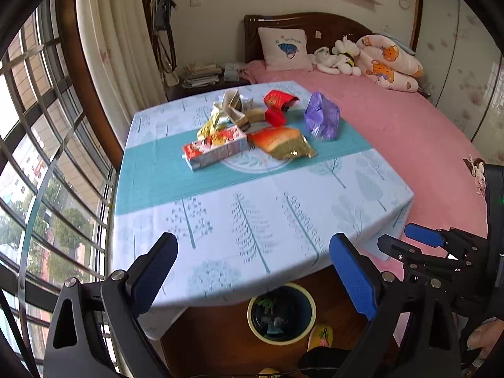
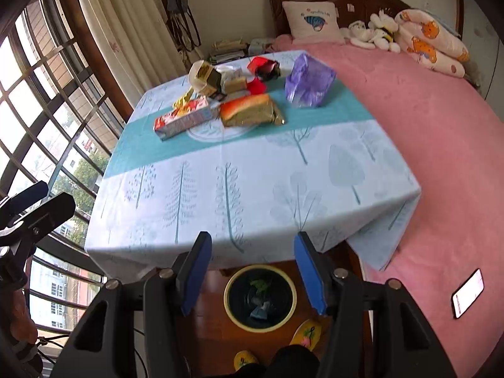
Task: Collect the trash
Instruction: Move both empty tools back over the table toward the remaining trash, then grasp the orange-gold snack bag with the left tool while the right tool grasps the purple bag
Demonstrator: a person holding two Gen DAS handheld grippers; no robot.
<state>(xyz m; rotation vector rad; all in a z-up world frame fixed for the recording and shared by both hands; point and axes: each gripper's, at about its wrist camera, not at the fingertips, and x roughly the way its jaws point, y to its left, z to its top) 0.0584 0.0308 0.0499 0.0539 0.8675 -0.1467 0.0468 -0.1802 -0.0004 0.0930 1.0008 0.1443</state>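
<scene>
While both of your claws hang over the near edge of the desk (image 2: 252,189), the bed (image 2: 425,126) with its pink cover fills the right side of the room, alongside the desk's right edge. On the desk lies a cloth printed with trees and a teal band across the middle; all the trash sits on the far half, around that band. Purple bag (image 1: 322,116) at the right, upright and crumpled. Orange-and-gold wrapper (image 1: 280,142) lies flat at centre, just beside the long carton (image 1: 214,150) to its left. Behind these: red packet (image 1: 278,100) and a heap of crumpled paper (image 1: 231,105). On the floor below the desk's near edge stands the bin (image 2: 260,297), dark inside, some scraps at the bottom. Your left claw (image 1: 253,275): jaws wide apart, nothing between them. Your right claw (image 2: 252,272): jaws partly spread, likewise empty. A phone (image 2: 468,293) lies on the bed, screen lit.
</scene>
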